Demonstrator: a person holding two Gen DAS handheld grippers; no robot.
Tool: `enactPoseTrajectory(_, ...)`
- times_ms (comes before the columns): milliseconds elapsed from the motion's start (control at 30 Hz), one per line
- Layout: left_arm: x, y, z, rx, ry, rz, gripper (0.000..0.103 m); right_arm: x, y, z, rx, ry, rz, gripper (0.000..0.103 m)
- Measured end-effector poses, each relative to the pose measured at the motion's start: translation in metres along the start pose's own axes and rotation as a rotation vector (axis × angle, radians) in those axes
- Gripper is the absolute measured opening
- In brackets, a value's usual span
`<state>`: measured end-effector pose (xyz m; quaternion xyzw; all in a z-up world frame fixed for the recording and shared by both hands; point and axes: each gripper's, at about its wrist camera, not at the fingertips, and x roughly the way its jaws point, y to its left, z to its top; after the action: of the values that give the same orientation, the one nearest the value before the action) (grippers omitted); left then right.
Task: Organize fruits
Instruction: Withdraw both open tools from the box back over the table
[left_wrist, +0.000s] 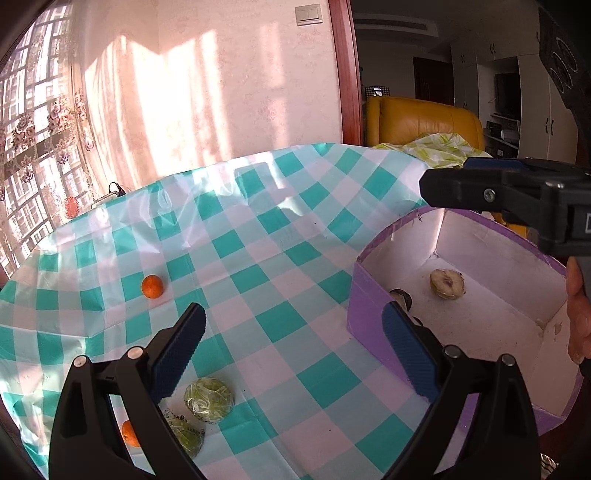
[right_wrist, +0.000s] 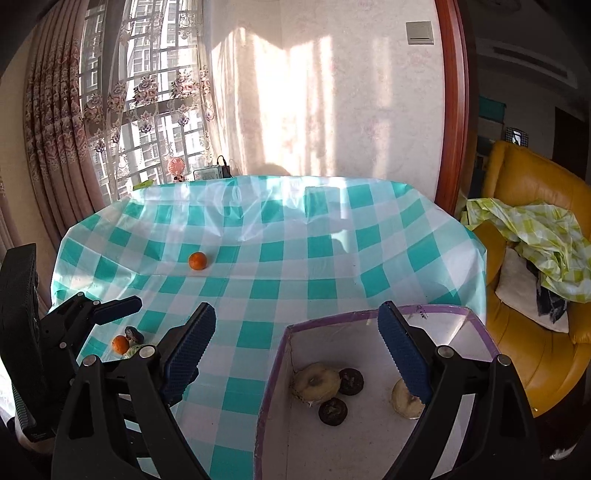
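Observation:
A purple box (left_wrist: 365, 295) with a white inside stands on the checked table; in the right wrist view (right_wrist: 275, 373) it holds two pale fruits (right_wrist: 316, 382) and two dark ones (right_wrist: 332, 411). My left gripper (left_wrist: 295, 354) is open and empty above the cloth. A wrapped green fruit (left_wrist: 209, 398) lies by its left finger, a second (left_wrist: 186, 434) below it. One orange (left_wrist: 152, 286) lies farther out, another (left_wrist: 129, 434) behind the left finger. My right gripper (right_wrist: 299, 354) is open and empty over the box's near rim.
The table (right_wrist: 332, 258) has a teal-and-white checked cloth under clear plastic. A wall and curtained window stand behind it. A yellow armchair (right_wrist: 535, 332) with a green cloth sits right of the table. A small dark fruit (right_wrist: 133, 334) lies beside the near orange.

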<state>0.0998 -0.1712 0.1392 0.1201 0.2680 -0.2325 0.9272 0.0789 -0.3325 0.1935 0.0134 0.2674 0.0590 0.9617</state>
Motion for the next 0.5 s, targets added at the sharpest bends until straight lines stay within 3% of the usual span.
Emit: enactPoseTrajectory(500, -0.015, 0.092, -0.027, -0.146, 0.028, 0.066, 0.096, 0.013, 0.069, -0.022, -0.014, 0.035, 0.094, 0.087)
